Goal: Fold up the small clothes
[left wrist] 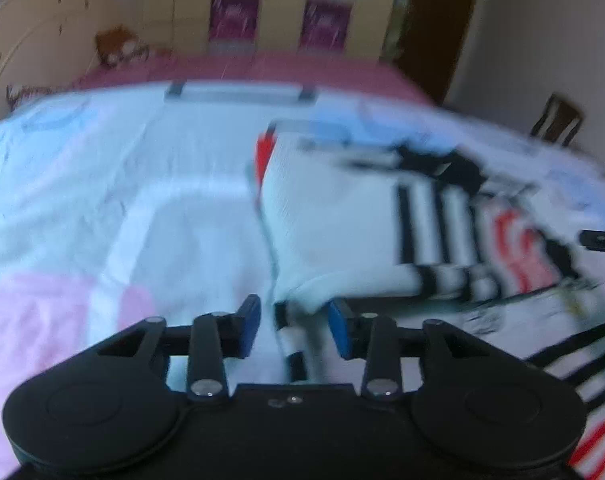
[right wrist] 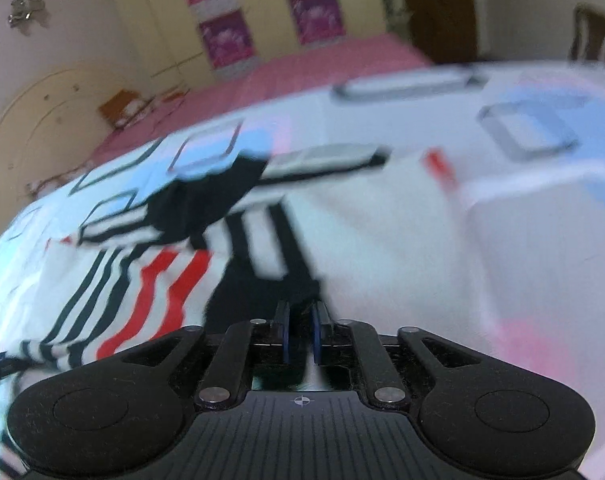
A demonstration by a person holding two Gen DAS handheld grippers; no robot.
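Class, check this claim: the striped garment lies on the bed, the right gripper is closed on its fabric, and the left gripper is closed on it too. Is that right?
Not quite. The left gripper is open, its fingers apart over the garment, as the left wrist view shows. The rest holds: the right gripper is closed on fabric, on the bed.

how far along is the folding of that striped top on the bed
Partly done, it seems. The white knit top with black and red stripes lies on the pale patterned bedsheet with one side apparently turned over itself. In hand: the right tongs are nearly closed on its dark-striped fabric, while the left tongs are open around a striped edge, not yet gripping. Left: further folds. Blur hides finer detail.
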